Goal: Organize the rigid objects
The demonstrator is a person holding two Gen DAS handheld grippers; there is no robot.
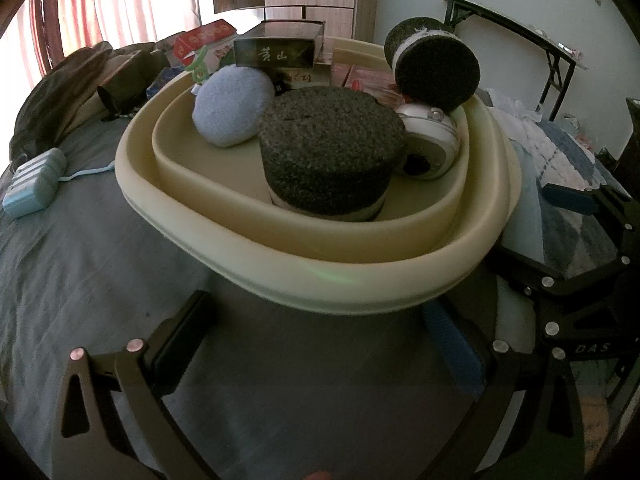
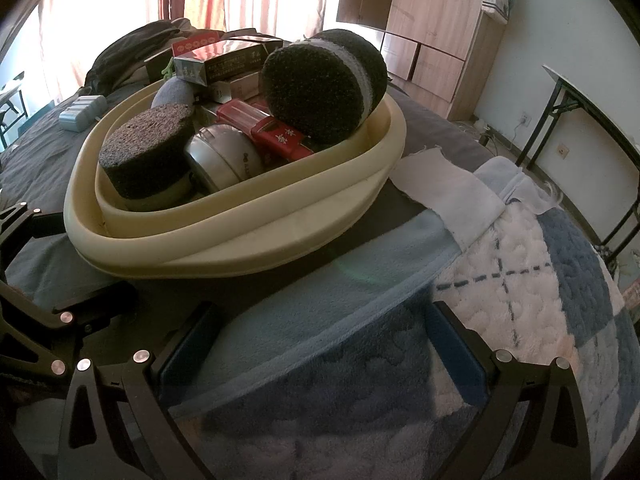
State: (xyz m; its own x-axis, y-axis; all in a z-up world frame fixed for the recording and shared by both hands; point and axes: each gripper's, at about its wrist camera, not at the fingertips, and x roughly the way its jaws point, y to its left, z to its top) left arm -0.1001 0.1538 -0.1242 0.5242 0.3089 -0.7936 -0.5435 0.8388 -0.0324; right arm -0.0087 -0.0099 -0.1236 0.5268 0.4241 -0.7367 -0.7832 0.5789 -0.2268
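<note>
Left gripper [image 1: 320, 344]: fingers spread, empty, over the grey bedsheet [image 1: 80, 264] just before the basin. Right gripper [image 2: 320, 344]: fingers spread, empty, above the blue blanket [image 2: 320, 320].

Cream basin [image 1: 328, 284], mid-bed, contents:
- dark foam cylinder [image 1: 328, 152], upright, near rim;
- second dark cylinder [image 1: 434, 66], tilted on far rim;
- blue sponge [image 1: 232, 108];
- silver round device [image 1: 430, 146];
- red box [image 2: 280, 140].

Blue case [image 1: 34, 186]: near the bed's left edge.
</note>
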